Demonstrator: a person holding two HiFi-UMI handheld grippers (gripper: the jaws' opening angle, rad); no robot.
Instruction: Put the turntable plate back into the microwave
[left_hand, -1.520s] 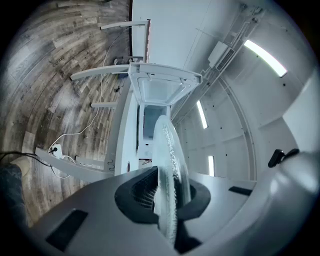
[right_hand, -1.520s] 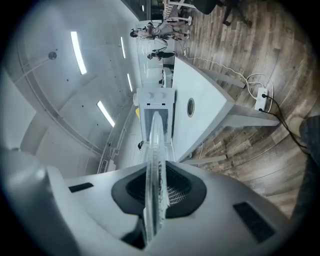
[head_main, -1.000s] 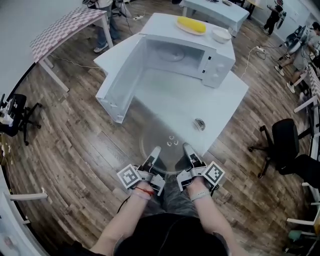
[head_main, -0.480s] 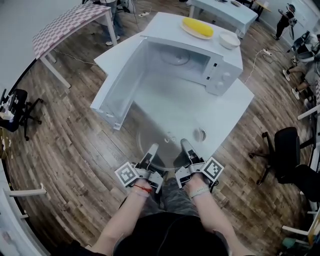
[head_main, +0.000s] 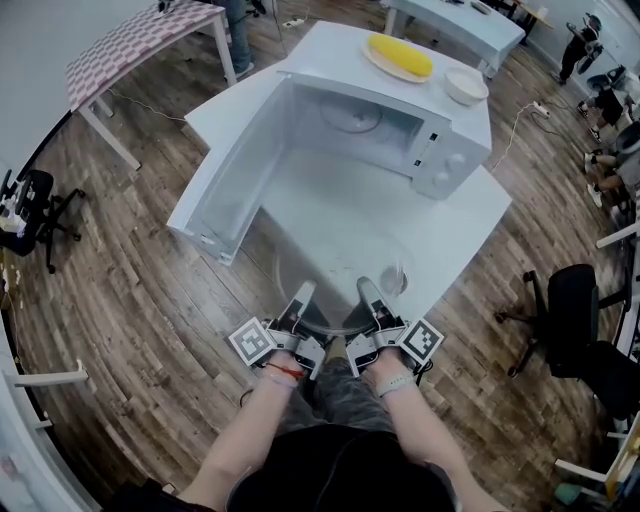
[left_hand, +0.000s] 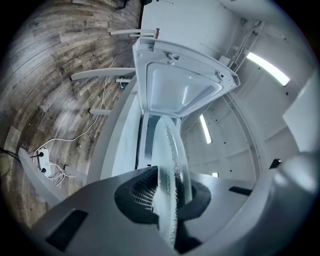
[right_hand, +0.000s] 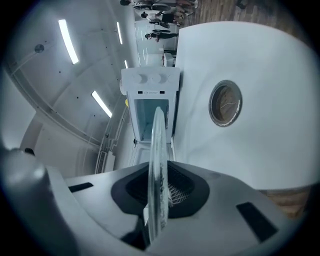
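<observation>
Left claw (head_main: 299, 298) and right claw (head_main: 369, 294), two in all, are each clamped on the near rim of the one glass turntable plate (head_main: 335, 268), which is held level between them; since a second ago the plate has advanced from the bench (head_main: 470, 215) edge to lie over the bench top, its right rim now covering the single cable hole (head_main: 396, 277) just ahead of the right claw; judged, the carry is well on and insertion remains; further ahead of both claws stands one microwave (head_main: 445, 150), its one door (head_main: 225, 175) swung open leftward; on its roof are one dish of yellow food (head_main: 400, 55) and one white bowl (head_main: 465, 87).
</observation>
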